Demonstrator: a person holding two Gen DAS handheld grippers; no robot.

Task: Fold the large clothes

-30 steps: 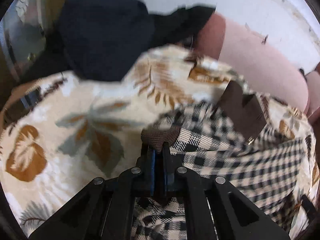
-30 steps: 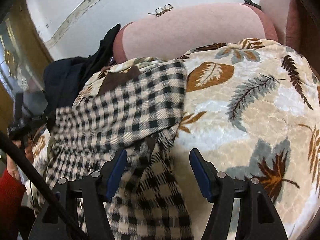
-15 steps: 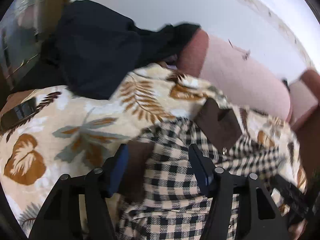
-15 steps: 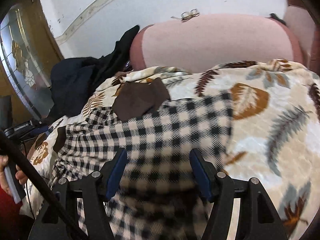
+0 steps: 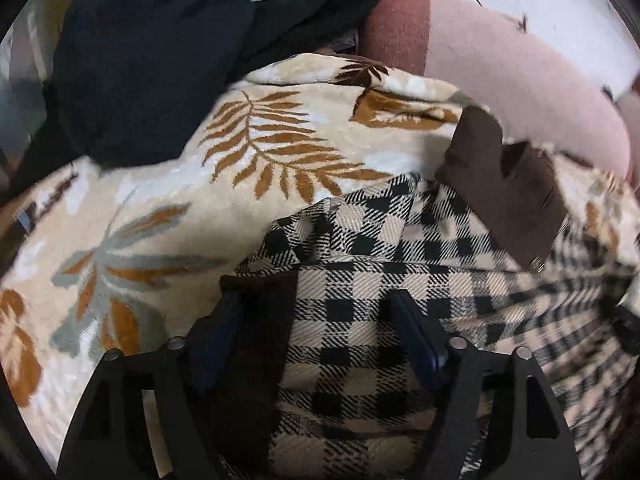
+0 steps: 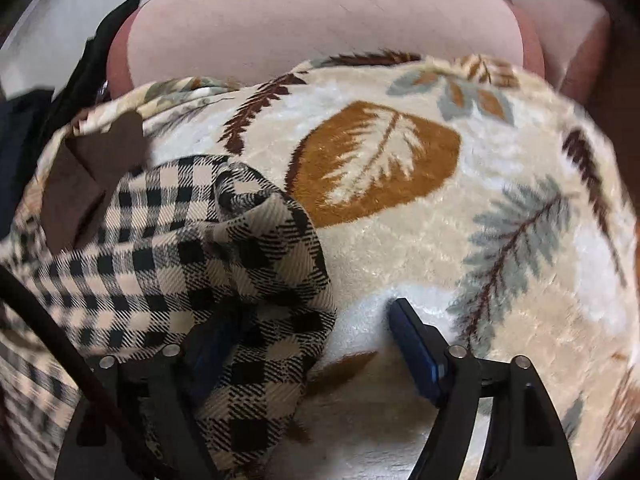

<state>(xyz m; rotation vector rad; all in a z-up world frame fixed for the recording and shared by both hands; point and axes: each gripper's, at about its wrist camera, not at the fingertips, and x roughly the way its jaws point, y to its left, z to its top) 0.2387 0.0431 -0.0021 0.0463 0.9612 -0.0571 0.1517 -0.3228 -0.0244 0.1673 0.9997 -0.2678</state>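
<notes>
A: Where is the garment?

B: The checked shirt (image 5: 380, 280) lies on the leaf-print blanket (image 5: 180, 208) spread over a pink sofa (image 5: 500, 64). Its brown collar (image 5: 504, 184) sits at about one o'clock in the left wrist view and at about ten o'clock in the right one, with a pile of dark clothes (image 5: 140, 68) at eleven o'clock behind it.

A: And the claws?

B: The left claw (image 5: 316, 320) is opening over the cloth: a brown cuff (image 5: 260, 320) and checked fabric lie between its jaws, but the pads do not press on them. The right claw (image 6: 308, 332) is opening too. A bunched fold of the shirt drapes over its left finger (image 6: 212, 344), while the right finger (image 6: 416, 344) stands clear over the blanket.

A: So how should this step go?

B: I judge it a release and regrip. Let both claws open fully so nothing snags, lift clear, then smooth the bunched fold at nine o'clock flat before the next crease. Otherwise the lump gets folded in.
</notes>
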